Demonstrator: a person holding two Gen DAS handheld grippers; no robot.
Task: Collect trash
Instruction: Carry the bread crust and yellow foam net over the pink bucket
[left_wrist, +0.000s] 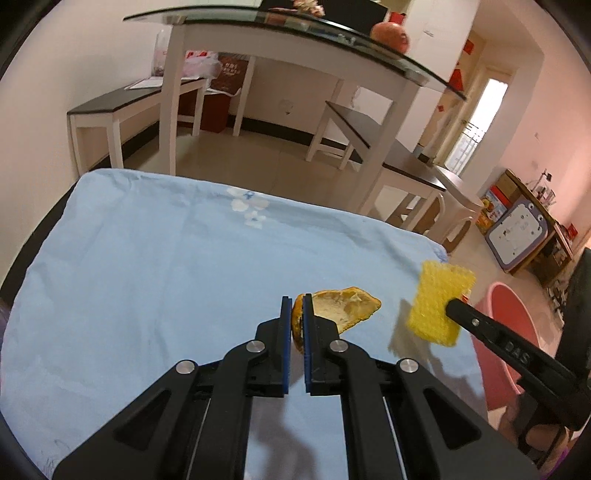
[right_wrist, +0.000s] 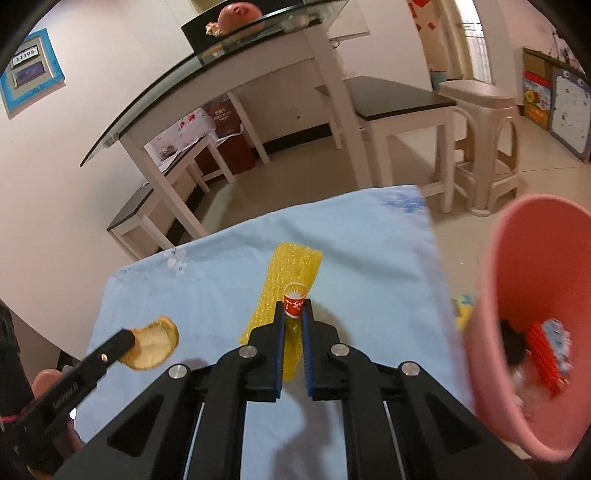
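Observation:
A curled piece of orange peel hangs just above the blue cloth, and my left gripper is shut on its near edge. My right gripper is shut on a sheet of yellow bubble wrap, lifted off the cloth. A small red and white patch shows at the pinch. In the left wrist view the bubble wrap hangs from the right gripper at the table's right edge. The right wrist view shows the left gripper holding the peel at lower left.
A pink bin stands close on the right beyond the cloth's edge, with a red and white item inside; it also shows as the pink bin. Behind are a glass-topped table, benches and a beige stool.

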